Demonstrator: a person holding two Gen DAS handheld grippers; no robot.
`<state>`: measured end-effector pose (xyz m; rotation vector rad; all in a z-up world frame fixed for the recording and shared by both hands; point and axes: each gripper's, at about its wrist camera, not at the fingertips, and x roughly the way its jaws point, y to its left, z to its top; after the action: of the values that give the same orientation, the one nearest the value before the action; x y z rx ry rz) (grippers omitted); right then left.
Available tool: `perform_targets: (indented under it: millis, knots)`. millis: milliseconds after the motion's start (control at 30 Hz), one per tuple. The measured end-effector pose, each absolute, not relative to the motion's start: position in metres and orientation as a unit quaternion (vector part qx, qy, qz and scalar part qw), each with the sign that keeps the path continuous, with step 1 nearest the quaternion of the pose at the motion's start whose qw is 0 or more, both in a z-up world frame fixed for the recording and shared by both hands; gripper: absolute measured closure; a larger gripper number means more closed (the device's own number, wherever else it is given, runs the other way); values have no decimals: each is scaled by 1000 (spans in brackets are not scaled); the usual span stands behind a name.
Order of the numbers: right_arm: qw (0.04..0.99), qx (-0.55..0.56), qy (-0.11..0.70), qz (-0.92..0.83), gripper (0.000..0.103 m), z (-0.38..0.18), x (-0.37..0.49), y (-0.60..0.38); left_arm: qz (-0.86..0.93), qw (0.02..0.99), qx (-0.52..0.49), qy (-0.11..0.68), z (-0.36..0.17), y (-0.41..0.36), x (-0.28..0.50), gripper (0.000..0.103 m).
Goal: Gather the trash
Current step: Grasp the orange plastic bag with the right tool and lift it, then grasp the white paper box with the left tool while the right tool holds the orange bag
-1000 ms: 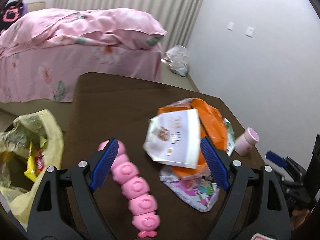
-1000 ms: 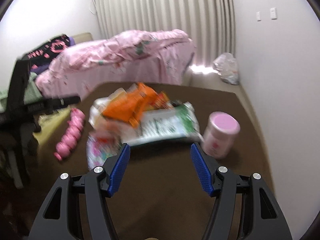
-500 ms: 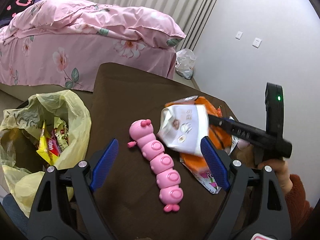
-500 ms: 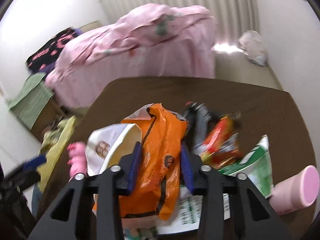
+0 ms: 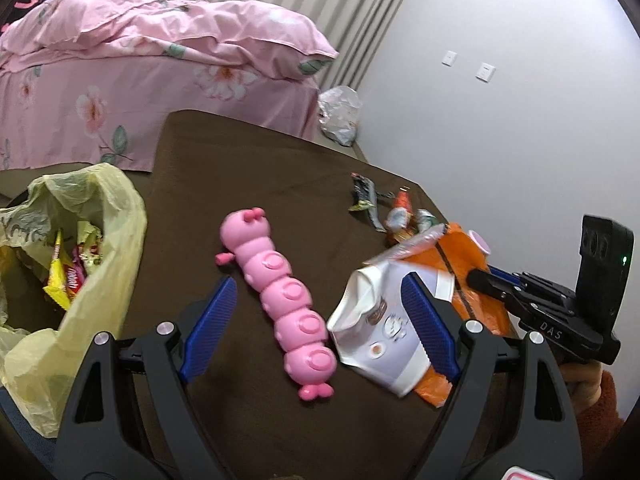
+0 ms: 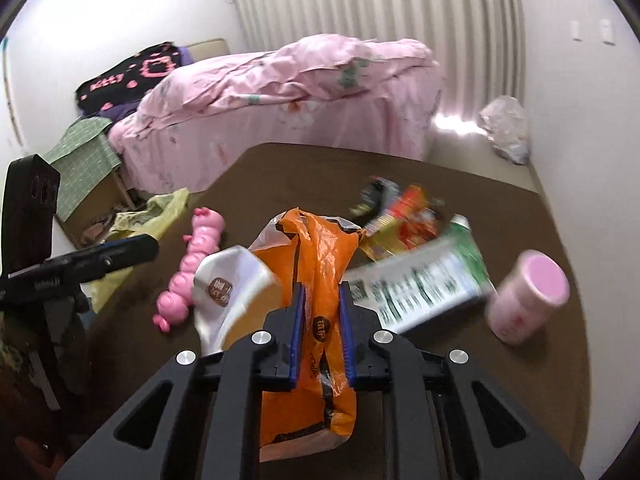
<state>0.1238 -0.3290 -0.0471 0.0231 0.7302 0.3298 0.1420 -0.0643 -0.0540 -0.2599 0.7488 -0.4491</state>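
Observation:
My right gripper (image 6: 322,332) is shut on an orange plastic bag (image 6: 320,264) and holds it with a white paper bag (image 6: 236,288) above the brown table (image 6: 440,380). Both bags show in the left wrist view, orange (image 5: 472,284) behind white (image 5: 384,328). My left gripper (image 5: 316,320) is open and empty over the table, near a pink caterpillar toy (image 5: 284,300). A yellow trash bag (image 5: 76,264) with wrappers inside hangs open at the table's left edge. Loose wrappers (image 6: 400,216) and a green-white packet (image 6: 424,280) lie on the table.
A pink-lidded cup (image 6: 528,296) stands at the table's right. A bed with pink covers (image 5: 140,72) is behind the table. A white bag (image 5: 338,116) lies on the floor by the wall. The caterpillar toy also shows in the right wrist view (image 6: 188,268).
My right gripper closed on the orange bag and lifted it with the white bag toward the left. Small wrappers underneath are now uncovered. My left gripper stayed open, shifting slightly.

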Motion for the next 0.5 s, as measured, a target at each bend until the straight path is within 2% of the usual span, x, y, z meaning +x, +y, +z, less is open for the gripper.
perform_targets:
  millis: [233,500]
  knots:
    - [924,65,354,126,87,-53,93,-372,-253,887,-92,374,-55,-90,133,23]
    - [912,83,388,106,87,-82,61,-399,-295,875,12,384,-63,-149,128,23]
